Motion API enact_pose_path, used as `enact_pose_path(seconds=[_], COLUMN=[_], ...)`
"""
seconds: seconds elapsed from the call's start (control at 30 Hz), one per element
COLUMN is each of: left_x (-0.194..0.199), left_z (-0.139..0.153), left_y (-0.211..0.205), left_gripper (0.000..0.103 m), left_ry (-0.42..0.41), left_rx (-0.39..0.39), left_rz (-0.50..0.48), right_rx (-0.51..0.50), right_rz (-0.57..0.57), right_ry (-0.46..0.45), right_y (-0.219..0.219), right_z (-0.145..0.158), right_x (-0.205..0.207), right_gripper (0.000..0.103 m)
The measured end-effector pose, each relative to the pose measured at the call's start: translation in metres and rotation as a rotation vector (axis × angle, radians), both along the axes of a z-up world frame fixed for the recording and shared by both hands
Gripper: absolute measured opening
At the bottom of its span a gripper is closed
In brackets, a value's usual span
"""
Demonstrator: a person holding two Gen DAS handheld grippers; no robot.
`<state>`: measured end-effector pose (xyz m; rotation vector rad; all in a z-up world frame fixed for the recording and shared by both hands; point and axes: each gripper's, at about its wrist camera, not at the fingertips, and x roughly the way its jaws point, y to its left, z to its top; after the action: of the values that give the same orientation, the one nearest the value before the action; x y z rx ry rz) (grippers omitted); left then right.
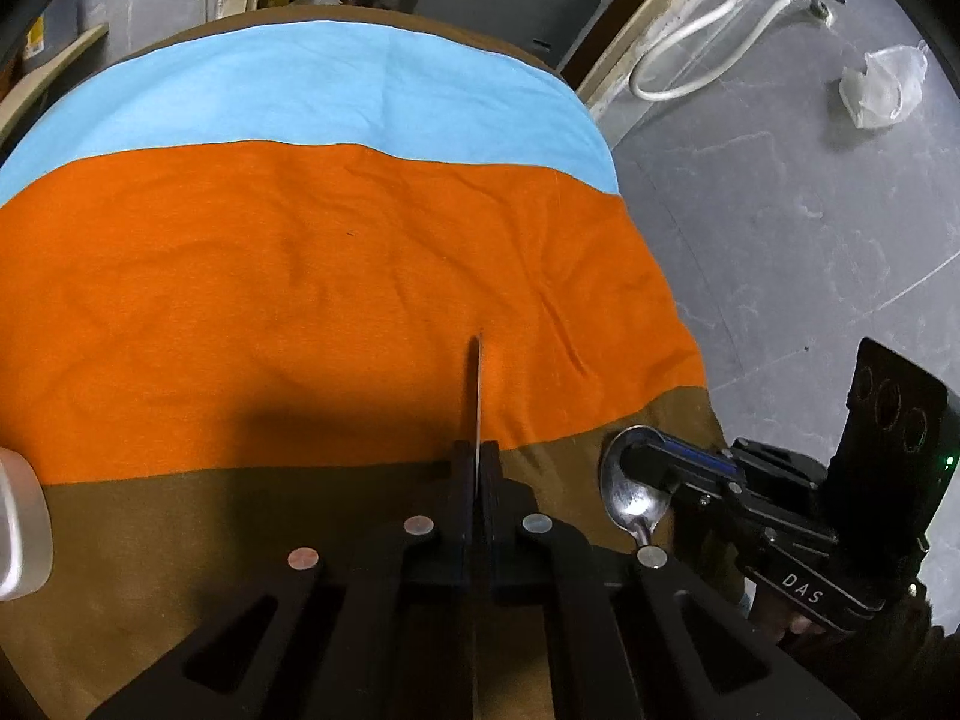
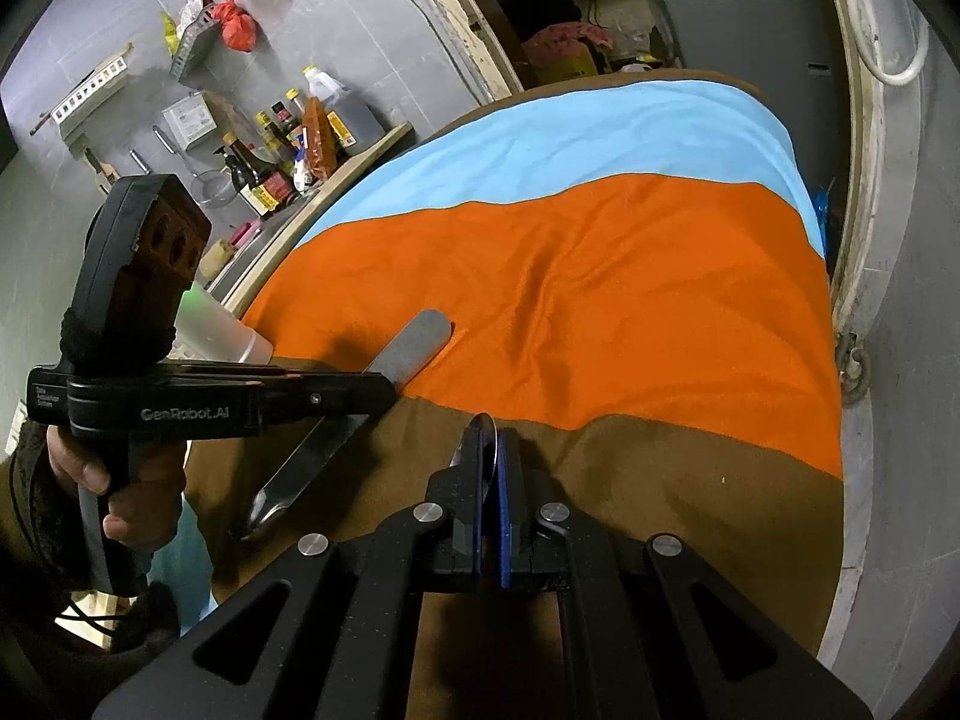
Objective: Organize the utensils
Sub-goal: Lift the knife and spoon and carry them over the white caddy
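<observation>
Scanning from the left edge of the left wrist view, we note a pale cup-like container cut off by the frame, resting on the brown band of the striped cloth that covers the table. Next, the left gripper has its jaws clamped on a table knife, seen edge-on, with the blade projecting forward over the orange band. In the right wrist view the same knife shows its flat blade pointing up-right and its handle slanting down toward the brown band; the left gripper pinches it near mid-length. A hand holds that gripper's grip. Behind it, a side shelf carries sauce bottles. Further right, the right gripper is closed on the bowl of a spoon; in its own view we see the spoon edge-on between the pads, just above the brown band. The two grippers sit near each other, apart. On the grey floor to the right lie a white hose and a crumpled plastic bag.
</observation>
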<state>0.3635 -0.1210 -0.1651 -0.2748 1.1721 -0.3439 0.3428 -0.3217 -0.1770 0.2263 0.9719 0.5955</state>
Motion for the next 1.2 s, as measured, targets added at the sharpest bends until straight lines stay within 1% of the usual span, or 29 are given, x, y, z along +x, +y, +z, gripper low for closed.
enact_pose_path(seconds=[0.1,0.27,0.43,0.57,0.63,0.87,1.03,1.2], left_x=[-0.008,-0.035,-0.061,-0.075,-0.084,-0.102,-0.117,-0.137], left_z=[0.007,0.034,0.061,0.081,0.095,0.14,0.175,0.2], left_y=[0.003,0.017,0.036,0.045,0.055,0.09,0.124,0.162], left_gripper=[0.002,0.002,0.002,0.002,0.002,0.002,0.002,0.002], left_ry=[-0.039,-0.189,-0.304,-0.378,-0.419,-0.517,-0.564,-0.594], left_rx=[-0.017,-0.051,-0.042,-0.037,-0.033,-0.028,-0.012,0.011], left_rz=[0.017,0.053,0.115,0.147,0.161,0.192,0.214,0.247], right_rx=[-0.009,-0.04,-0.059,-0.065,-0.067,-0.075,-0.052,-0.031], right_rz=[-0.004,-0.027,-0.052,-0.088,-0.101,-0.144,-0.163,-0.165], right_ry=[-0.025,-0.107,-0.18,-0.268,-0.319,-0.494,-0.574,-0.651], right_y=[0.001,0.008,0.02,0.033,0.041,0.075,0.1,0.134], right_z=[0.007,0.029,0.052,0.081,0.099,0.166,0.206,0.238], right_x=[-0.005,-0.019,-0.035,-0.051,-0.058,-0.069,-0.07,-0.07], right_gripper=[0.003,0.003,0.003,0.003,0.002,0.003,0.003,0.003])
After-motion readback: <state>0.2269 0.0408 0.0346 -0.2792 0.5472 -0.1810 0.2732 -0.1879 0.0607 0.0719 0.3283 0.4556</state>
